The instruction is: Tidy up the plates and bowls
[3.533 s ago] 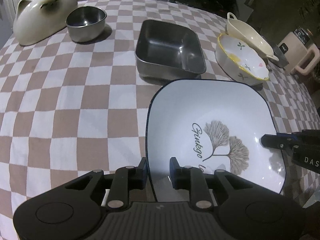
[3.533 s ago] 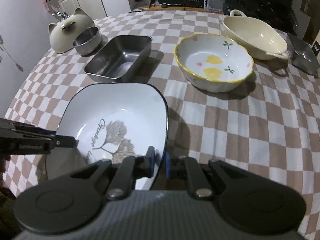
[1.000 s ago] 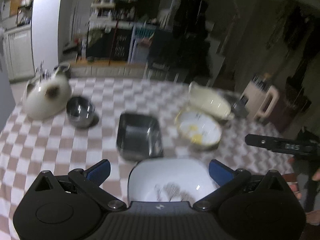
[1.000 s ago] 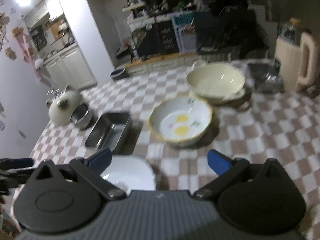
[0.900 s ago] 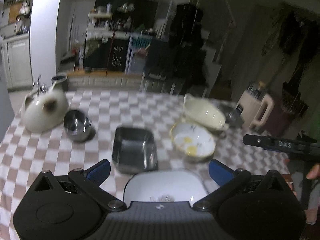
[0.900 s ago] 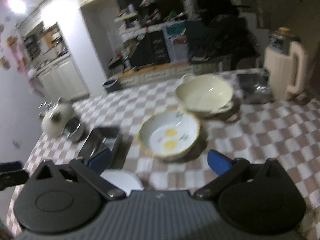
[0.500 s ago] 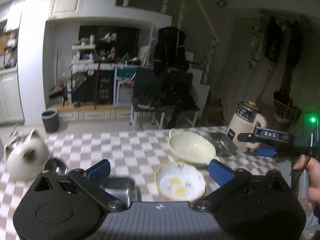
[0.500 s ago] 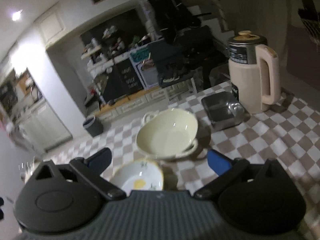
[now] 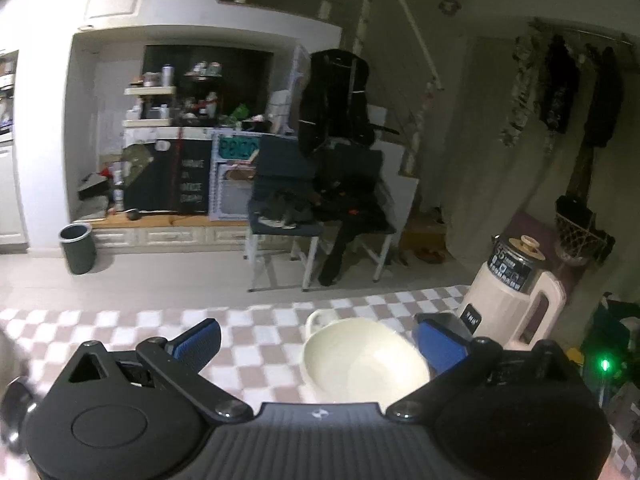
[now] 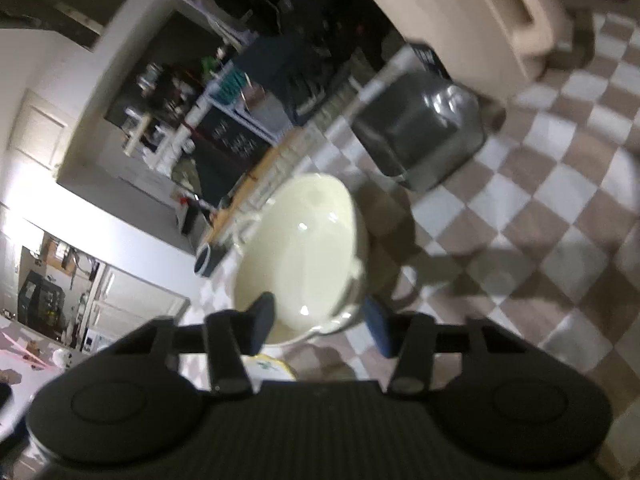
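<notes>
A cream two-handled bowl [image 9: 360, 364] stands on the checked tablecloth [image 9: 256, 344], just ahead of my left gripper [image 9: 318, 342], whose jaws are wide open and hold nothing. In the right wrist view the picture is tilted and the same cream bowl [image 10: 300, 248] lies close in front. My right gripper [image 10: 320, 326] straddles the bowl's near rim, one pad over the inside and one outside. Its jaws are closing, and a gap still shows between the pads and the rim. A sliver of the yellow-rimmed flowered bowl [image 10: 268, 368] peeks out below the fingers.
A small steel container [image 10: 420, 140] sits just beyond the cream bowl, and a beige electric kettle [image 9: 516, 296] stands behind it near the table's right end. Past the table's far edge are a chair [image 9: 288, 216] piled with dark things and a bin [image 9: 78, 248].
Both views have swung right, away from the white plate and the steel tray. The right gripper has rolled, sunk toward the cream bowl and narrowed its jaws. The left stays wide open.
</notes>
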Action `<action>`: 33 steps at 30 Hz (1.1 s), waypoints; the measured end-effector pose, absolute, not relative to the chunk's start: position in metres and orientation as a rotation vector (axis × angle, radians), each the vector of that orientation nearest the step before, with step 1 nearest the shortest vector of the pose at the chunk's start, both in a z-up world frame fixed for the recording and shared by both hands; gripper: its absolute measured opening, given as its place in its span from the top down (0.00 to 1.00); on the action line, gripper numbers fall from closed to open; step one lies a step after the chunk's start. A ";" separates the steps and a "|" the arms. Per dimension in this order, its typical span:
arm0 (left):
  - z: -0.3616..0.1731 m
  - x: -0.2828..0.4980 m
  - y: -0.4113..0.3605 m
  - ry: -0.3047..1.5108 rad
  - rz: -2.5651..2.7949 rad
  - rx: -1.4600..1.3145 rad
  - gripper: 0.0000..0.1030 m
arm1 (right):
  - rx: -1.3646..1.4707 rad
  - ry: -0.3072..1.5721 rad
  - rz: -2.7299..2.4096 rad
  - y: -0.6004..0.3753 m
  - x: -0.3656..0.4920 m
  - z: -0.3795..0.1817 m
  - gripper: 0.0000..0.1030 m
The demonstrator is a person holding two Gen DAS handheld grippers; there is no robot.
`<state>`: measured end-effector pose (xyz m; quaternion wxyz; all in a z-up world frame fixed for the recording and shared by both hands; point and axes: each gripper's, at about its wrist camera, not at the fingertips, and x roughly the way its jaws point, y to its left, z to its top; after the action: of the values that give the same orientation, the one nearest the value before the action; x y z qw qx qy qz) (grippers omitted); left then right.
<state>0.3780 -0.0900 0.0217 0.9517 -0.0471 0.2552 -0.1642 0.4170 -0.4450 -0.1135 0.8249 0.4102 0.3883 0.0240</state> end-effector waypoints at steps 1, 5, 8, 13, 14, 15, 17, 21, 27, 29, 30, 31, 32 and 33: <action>0.018 0.388 -0.095 0.519 -0.348 -0.095 0.00 | 0.876 0.821 0.046 -0.446 0.418 -0.116 0.56; -0.010 0.431 -0.110 0.565 -0.388 -0.070 0.00 | 0.898 0.876 0.062 -0.447 0.424 -0.131 0.78; -0.031 0.459 -0.112 0.596 -0.394 -0.056 0.00 | 0.925 0.879 0.067 -0.448 0.426 -0.138 0.84; -0.058 0.501 -0.111 0.648 -0.379 -0.080 0.00 | 0.818 0.866 0.069 -0.446 0.432 -0.128 0.85; -0.062 0.508 -0.112 0.661 -0.368 -0.073 0.00 | 0.799 0.854 0.051 -0.448 0.435 -0.126 0.85; -0.066 0.516 -0.113 0.674 -0.353 -0.062 0.00 | 0.774 0.840 0.035 -0.450 0.440 -0.126 0.85; -0.074 0.529 -0.115 0.701 -0.330 -0.038 0.00 | 0.740 0.816 0.011 -0.455 0.450 -0.126 0.86; -0.090 0.557 -0.119 0.781 -0.276 0.029 0.00 | 0.745 0.789 -0.012 -0.465 0.464 -0.130 0.88; -0.101 0.580 -0.129 0.802 -0.201 0.114 0.00 | 0.694 0.781 -0.024 -0.460 0.477 -0.130 0.88; -0.103 0.586 -0.130 0.801 -0.172 0.136 0.00 | 0.690 0.780 -0.024 -0.459 0.477 -0.130 0.88; -0.105 0.588 -0.131 0.801 -0.159 0.152 0.00 | 0.688 0.780 -0.023 -0.463 0.475 -0.131 0.88; -0.106 0.589 -0.132 0.803 -0.148 0.171 0.00 | 0.684 0.780 -0.023 -0.462 0.475 -0.131 0.88; -0.108 0.590 -0.133 0.807 -0.135 0.201 0.00 | 0.682 0.781 -0.025 -0.462 0.475 -0.131 0.88; -0.110 0.591 -0.136 0.806 -0.140 0.221 0.00 | 0.679 0.782 -0.026 -0.462 0.472 -0.129 0.88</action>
<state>0.5911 -0.1357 -0.1099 0.9115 0.1072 0.3912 -0.0678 0.4724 -0.4617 -0.1290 0.8687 0.3246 0.3739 -0.0126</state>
